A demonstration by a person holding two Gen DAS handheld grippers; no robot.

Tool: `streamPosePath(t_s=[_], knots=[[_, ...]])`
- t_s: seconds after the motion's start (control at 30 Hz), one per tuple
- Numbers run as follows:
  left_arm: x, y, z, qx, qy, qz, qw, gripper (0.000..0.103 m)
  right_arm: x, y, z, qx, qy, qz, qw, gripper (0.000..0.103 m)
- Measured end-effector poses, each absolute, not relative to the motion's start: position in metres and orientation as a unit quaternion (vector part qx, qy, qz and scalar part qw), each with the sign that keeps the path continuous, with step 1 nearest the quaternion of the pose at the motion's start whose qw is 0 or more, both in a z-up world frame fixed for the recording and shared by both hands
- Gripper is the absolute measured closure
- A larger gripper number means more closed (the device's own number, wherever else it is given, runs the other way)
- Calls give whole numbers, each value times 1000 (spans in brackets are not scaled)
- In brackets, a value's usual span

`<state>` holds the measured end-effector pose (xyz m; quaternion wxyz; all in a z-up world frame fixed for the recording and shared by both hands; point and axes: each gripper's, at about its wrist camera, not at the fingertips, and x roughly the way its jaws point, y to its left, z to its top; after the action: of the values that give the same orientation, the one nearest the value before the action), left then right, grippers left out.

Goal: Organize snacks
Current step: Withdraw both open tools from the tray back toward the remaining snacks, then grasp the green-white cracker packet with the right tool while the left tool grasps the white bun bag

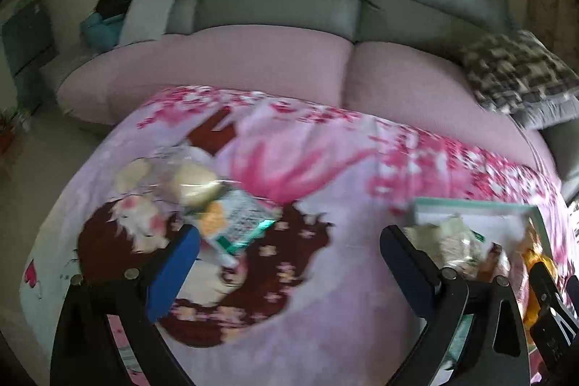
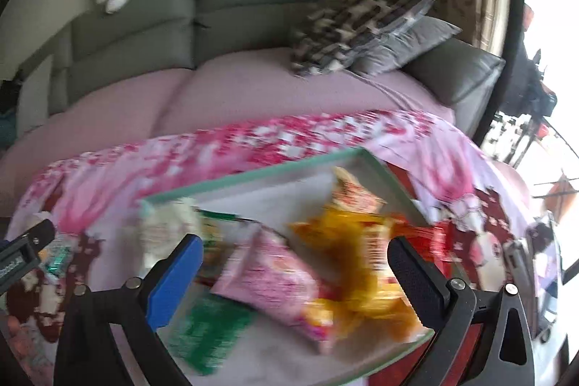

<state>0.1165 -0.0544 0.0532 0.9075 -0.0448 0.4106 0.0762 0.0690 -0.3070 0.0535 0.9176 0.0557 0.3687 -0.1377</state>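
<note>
While both grippers hang spread and empty, steer the left gripper to the green packet lying on the blanket beside the buns; pinch its edge, then carry to the tray under the right gripper.

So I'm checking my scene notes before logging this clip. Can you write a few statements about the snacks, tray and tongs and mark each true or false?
1. The left tongs are open and empty. True.
2. The tray holds several snack packets. True.
3. The pink packet lies outside the tray. False: it lies inside it.
4. The right tongs grip a snack. False: they are open over the tray.
5. Every snack is in the tray. False: the green packet lies on the blanket.
</note>
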Motion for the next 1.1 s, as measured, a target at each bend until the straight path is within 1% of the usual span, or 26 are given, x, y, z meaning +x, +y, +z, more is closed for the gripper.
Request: streamPosePath(t_s=[0.2, 0.37, 0.47, 0.63, 0.67, 0.9, 1.1], knots=[[107, 8, 56, -83, 403, 110, 905, 3, 79, -254, 55, 61, 360, -60, 929, 0], [99, 63, 51, -129, 395, 132, 900, 3, 90, -199, 49, 40, 367, 4, 929, 0], [101, 86, 46, -131, 395, 144, 898, 3, 94, -172, 42, 45, 374, 42, 925, 0], [115, 116, 28, -155, 405, 113, 894, 3, 105, -129, 29, 51, 391, 88, 915, 0], [122, 119, 22, -156, 417, 93, 891, 3, 108, -120, 26, 44, 395, 98, 912, 0], [164, 115, 6, -122, 467, -7, 876, 3, 132, -76, 7, 5, 423, 155, 893, 0], [204, 105, -6, -46, 495, -42, 867, 3, 155, -49, -15, -39, 440, 176, 880, 0]])
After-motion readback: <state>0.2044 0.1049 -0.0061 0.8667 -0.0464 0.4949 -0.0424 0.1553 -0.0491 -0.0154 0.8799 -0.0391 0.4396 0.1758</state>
